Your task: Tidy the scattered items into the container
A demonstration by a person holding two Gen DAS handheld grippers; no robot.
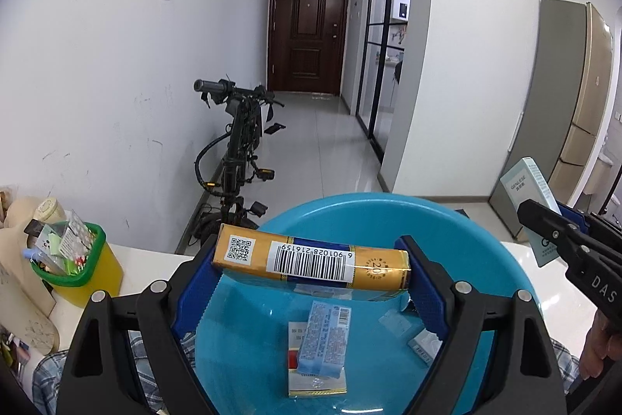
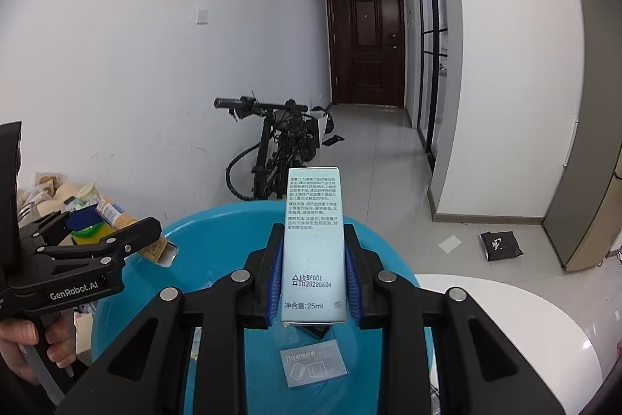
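Over the round blue basin (image 1: 350, 205), my left gripper (image 1: 311, 259) is shut on a gold pack with a barcode (image 1: 311, 261), held crosswise by its two ends. In the basin lie a light blue packet (image 1: 324, 341), a white and red box (image 1: 311, 380) under it, and a small grey packet (image 1: 425, 347). My right gripper (image 2: 313, 236) is shut on a tall pale teal carton (image 2: 313, 251), which stands upright above the basin (image 2: 202, 220). The two grippers are side by side; the right gripper (image 1: 544, 220) shows at the right edge of the left wrist view.
The basin rests on a white table (image 2: 505, 317). A yellow bin with a green rim (image 1: 77, 259), full of small things, stands at the table's left. A black bicycle (image 1: 237, 150) leans on the wall behind. A person's hand (image 2: 23, 341) grips the left handle.
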